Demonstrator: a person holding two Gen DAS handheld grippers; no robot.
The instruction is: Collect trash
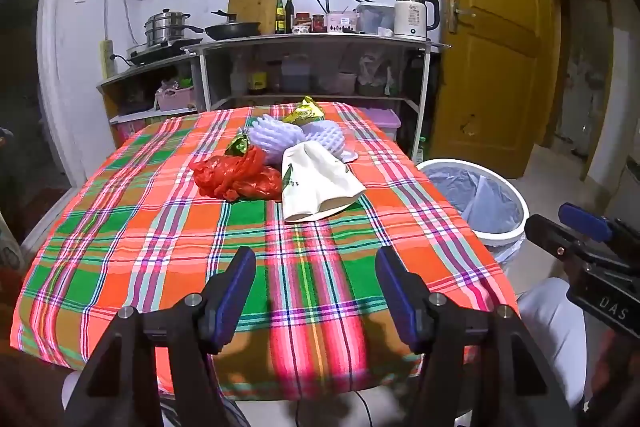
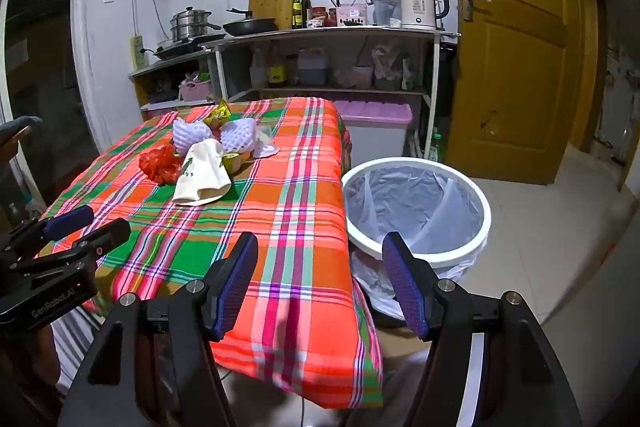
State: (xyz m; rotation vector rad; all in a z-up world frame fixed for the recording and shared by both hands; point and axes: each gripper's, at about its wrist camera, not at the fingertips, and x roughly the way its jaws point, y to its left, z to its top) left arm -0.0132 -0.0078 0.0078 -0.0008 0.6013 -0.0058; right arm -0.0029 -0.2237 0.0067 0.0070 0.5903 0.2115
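Hovering over the near table point(image 1: 120, 227) edge, left gripper point(image 1: 316, 285) and right gripper point(image 2: 320, 281) both gape empty. Trash pile point(image 1: 280, 163) sits mid-table: red bag point(image 1: 236, 177), foam nets, possibly wrappers. Bin point(image 2: 416, 207) stands beside the table.

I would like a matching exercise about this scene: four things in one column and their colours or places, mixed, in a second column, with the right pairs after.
Things:
1. crumpled plastic bag
2. foam fruit nets
3. trash bin
4. electric kettle

Descriptions:
A. on the floor beside the table, lined with a bag
B. red
C. on the shelf top near the door
D. pale, meshed, at the back of the pile

Pairs: 1-B, 2-D, 3-A, 4-C
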